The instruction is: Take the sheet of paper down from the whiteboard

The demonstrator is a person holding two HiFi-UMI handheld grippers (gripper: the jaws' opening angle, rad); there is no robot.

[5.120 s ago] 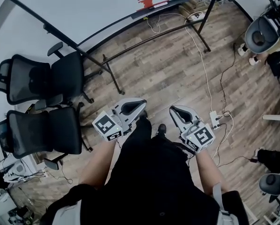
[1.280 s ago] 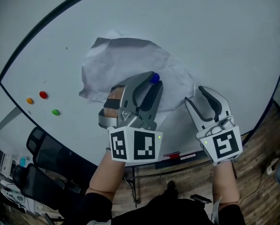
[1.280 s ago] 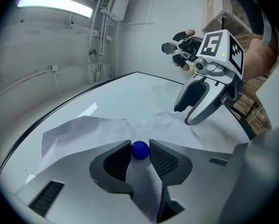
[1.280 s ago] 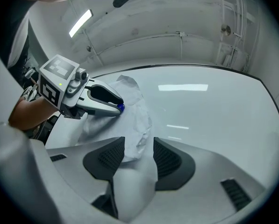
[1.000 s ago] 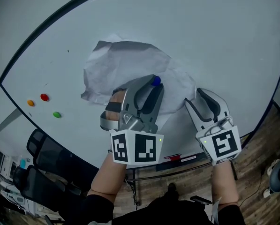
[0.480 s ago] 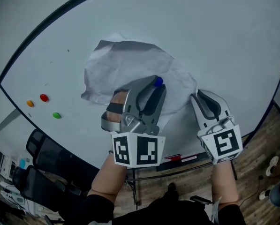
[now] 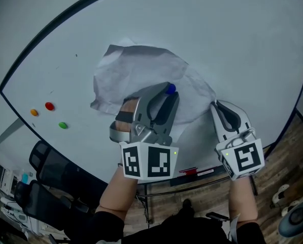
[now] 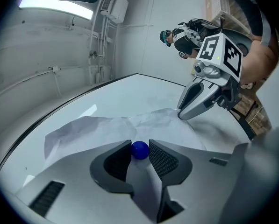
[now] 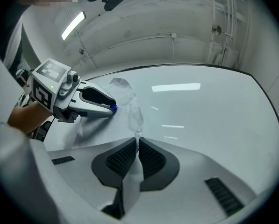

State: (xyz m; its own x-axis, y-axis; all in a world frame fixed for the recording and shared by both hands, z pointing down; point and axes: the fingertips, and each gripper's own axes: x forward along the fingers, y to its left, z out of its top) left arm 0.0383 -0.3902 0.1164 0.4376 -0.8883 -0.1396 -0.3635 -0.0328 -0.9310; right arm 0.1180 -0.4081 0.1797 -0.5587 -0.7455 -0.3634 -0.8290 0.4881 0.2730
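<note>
A crumpled white sheet of paper (image 7: 136, 70) hangs on the whiteboard (image 7: 232, 29). A round blue magnet (image 7: 170, 89) sits on its lower middle. My left gripper (image 7: 168, 91) is shut on that magnet; in the left gripper view the blue magnet (image 8: 139, 150) sits squeezed between the two pads. My right gripper (image 7: 214, 105) is at the sheet's lower right edge. Its jaws have just been closing and now pinch the paper edge (image 9: 135, 125), which runs in between the right gripper's (image 9: 137, 146) pads.
Orange (image 7: 34, 113), red (image 7: 49, 106) and green (image 7: 63, 125) magnets dot the board's lower left. A red marker (image 7: 188, 171) lies in the tray under the board. Black office chairs (image 7: 44, 192) stand below left, on a wooden floor (image 7: 288, 151).
The right gripper's jaws went from wide open to shut on the paper's right edge. The left gripper stayed on the blue magnet. Five seconds ago both grippers hung low over the floor.
</note>
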